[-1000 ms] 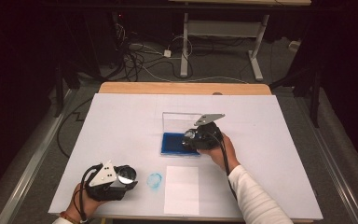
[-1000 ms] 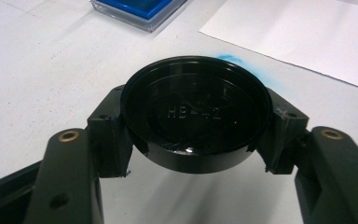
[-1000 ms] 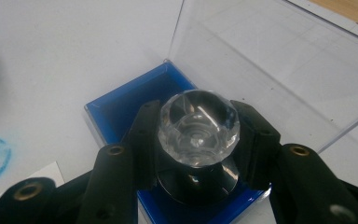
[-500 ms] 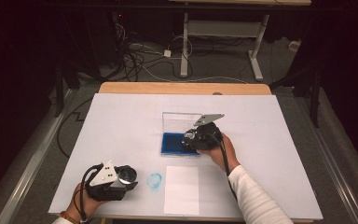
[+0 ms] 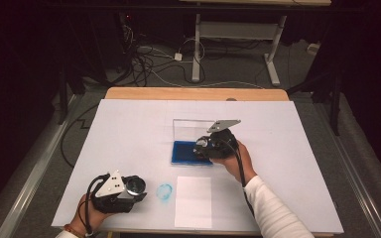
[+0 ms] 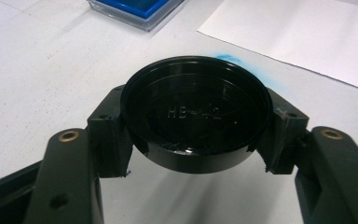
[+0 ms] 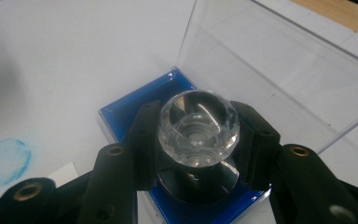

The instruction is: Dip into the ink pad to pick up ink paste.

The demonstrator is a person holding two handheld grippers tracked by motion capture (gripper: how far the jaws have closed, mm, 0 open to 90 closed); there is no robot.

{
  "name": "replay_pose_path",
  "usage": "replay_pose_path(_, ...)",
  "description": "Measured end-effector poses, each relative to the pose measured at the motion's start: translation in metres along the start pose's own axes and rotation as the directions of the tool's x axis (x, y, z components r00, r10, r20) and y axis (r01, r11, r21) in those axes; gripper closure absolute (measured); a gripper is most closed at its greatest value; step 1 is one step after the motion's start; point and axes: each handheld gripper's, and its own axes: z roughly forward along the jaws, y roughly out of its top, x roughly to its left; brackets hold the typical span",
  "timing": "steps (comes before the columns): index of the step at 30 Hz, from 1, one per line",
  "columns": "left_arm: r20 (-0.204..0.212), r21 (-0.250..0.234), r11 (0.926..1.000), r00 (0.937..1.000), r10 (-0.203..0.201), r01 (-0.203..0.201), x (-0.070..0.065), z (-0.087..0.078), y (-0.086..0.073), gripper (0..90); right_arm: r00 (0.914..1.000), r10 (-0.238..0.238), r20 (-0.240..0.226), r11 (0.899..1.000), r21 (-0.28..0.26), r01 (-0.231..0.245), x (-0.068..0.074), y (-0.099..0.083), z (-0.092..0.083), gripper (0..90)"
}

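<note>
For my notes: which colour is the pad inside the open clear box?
Blue; the pad shows best in the right gripper view.

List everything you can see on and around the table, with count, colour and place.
White table cover: one, over the wooden table.
Blue ink pad in clear hinged case: one, table centre, lid open.
Clear faceted knob stamp: one, over the pad, in the right tongs.
Round black cap: one, in the left tongs.
White paper sheet: one, near edge.
Blue ink smudge: one, left of the sheet.
Left tongs: black, near-left.
Right tongs: black, at the pad.
</note>
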Motion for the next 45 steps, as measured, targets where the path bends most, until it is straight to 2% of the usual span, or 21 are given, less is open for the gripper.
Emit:
replay_pose_path(5,0.000,-0.003,1.0000,1.0000,-0.002,0.002,0.000,0.000,0.000,36.1,0.9999,0.012,-0.006,1.000,-0.024,-0.012,0.001,0.009,-0.009,56.9)
replay_pose_path(13,0.001,-0.002,1.0000,1.0000,-0.001,0.001,0.000,-0.001,0.000,36.0,0.9995,-0.029,-0.015,0.997,-0.068,0.027,0.010,0.031,-0.029,56.8)
replay_pose_path(16,0.003,0.000,1.0000,1.0000,0.000,0.000,0.000,-0.001,0.000,36.0,0.9992,-0.038,-0.009,0.997,-0.069,0.037,0.011,0.034,-0.032,56.8)
replay_pose_path(22,0.004,0.000,1.0000,1.0000,-0.001,0.001,0.000,-0.001,0.000,36.0,0.9994,-0.029,-0.016,0.999,-0.047,0.029,0.013,0.030,-0.024,56.8)
replay_pose_path(27,0.005,0.004,1.0000,1.0000,0.002,-0.002,0.000,-0.001,0.000,36.0,0.9990,-0.043,-0.014,0.999,0.000,0.043,0.015,0.019,-0.010,56.8)
replay_pose_path(31,0.006,0.004,1.0000,1.0000,0.003,-0.003,0.000,-0.001,0.000,36.0,0.9994,-0.035,-0.008,0.999,0.023,0.035,0.010,0.011,0.001,56.8)
replay_pose_path(33,0.008,0.007,1.0000,1.0000,0.005,-0.005,0.000,-0.001,0.000,36.0,0.9999,-0.009,-0.011,0.999,0.038,0.009,0.007,0.006,0.005,56.8)
replay_pose_path(36,0.007,0.010,0.9999,1.0000,0.005,-0.005,0.001,0.000,-0.001,36.0,1.0000,-0.007,-0.003,0.999,0.052,0.007,0.005,0.002,0.009,56.8)
replay_pose_path(38,0.005,0.012,0.9999,0.9999,0.009,-0.009,0.000,0.000,-0.001,36.0,0.9999,-0.008,0.007,0.998,0.055,0.007,0.003,0.001,0.011,56.8)
replay_pose_path(42,0.007,0.014,0.9999,0.9999,0.008,-0.008,0.000,0.000,-0.001,36.0,0.9999,0.015,-0.007,0.999,0.046,-0.015,-0.001,-0.003,0.011,56.8)
replay_pose_path(45,0.006,0.016,0.9998,0.9999,0.011,-0.012,0.000,0.001,-0.001,36.0,1.0000,0.005,-0.005,0.999,0.040,-0.005,-0.001,-0.004,0.011,56.8)
